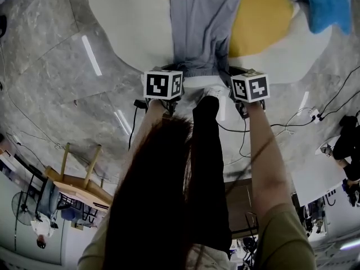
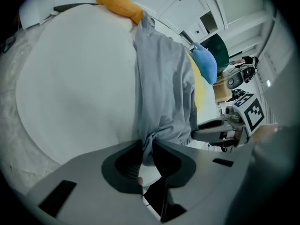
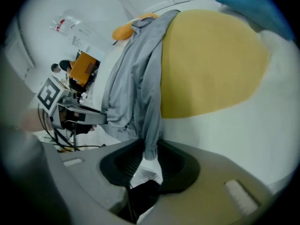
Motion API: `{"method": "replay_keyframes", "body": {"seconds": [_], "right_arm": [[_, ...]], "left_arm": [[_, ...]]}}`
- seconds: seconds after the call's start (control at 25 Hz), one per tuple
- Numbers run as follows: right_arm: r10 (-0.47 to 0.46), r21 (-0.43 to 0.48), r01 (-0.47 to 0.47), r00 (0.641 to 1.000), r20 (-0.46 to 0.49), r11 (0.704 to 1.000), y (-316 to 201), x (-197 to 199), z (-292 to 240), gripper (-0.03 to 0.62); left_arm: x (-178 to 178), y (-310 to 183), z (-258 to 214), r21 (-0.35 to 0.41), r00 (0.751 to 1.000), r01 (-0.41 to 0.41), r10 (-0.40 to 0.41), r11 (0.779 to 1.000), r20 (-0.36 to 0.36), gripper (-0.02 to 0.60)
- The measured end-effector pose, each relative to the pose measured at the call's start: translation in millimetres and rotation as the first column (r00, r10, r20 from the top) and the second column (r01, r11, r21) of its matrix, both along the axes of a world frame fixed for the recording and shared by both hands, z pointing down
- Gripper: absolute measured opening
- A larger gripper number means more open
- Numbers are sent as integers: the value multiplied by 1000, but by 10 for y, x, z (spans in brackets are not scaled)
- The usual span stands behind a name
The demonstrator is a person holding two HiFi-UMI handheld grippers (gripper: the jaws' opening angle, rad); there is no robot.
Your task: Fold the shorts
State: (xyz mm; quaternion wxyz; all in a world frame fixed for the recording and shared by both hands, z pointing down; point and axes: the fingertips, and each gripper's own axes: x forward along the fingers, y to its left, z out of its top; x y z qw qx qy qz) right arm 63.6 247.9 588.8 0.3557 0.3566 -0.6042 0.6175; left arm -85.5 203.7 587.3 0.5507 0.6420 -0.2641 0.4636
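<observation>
Here, shorts (image 1: pixel 205 27) clamped, left claw (image 2: pixel 146 146) (right claw (image 3: pixel 149 150))

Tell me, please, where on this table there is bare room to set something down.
The widest bare patch is the white table left of the grey shorts, out to its rim. A narrower strip lies between the yellow cloth and the near right rim. The far right is crowded with the blue cloth.

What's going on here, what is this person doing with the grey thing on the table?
A person holds a gripping tool in each hand and works on grey shorts stretched out away from them on a white table. The left tongs and right tongs each pinch the near edge of the shorts, one at each side. A yellow cloth and a blue cloth lie beside the shorts.
</observation>
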Motion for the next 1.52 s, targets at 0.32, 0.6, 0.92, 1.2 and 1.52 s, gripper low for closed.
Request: {"method": "replay_keyframes", "body": {"seconds": [0.32, 0.6, 0.92, 1.2, 1.52], "right_arm": [[112, 8, -118, 957, 267, 993, 182, -179, -474, 58], [109, -77, -86, 921, 375, 993, 825, -325, -887, 58], [118, -186, -50, 918, 379, 981, 1620, -390, -1241, 58], [169, -106, -135, 874, 455, 985, 809, -230, -1543, 58], [154, 28, -192, 859, 488, 981, -951, 104, -1533, 58]], "left_arm": [[-32, 313, -343, -100, 972, -40, 16, 994, -233, 32], [-153, 964, -699, -205, 958, -117, 56, 972, -282, 32], [-157, 1807, -1168, -313, 961, -117, 28, 942, -276, 32], [-102, 1027, -1312, -235, 948, -5, -70, 972, -311, 34], [211, -667, -1226, -153, 888, 175, -223, 973, -403, 34]]}}
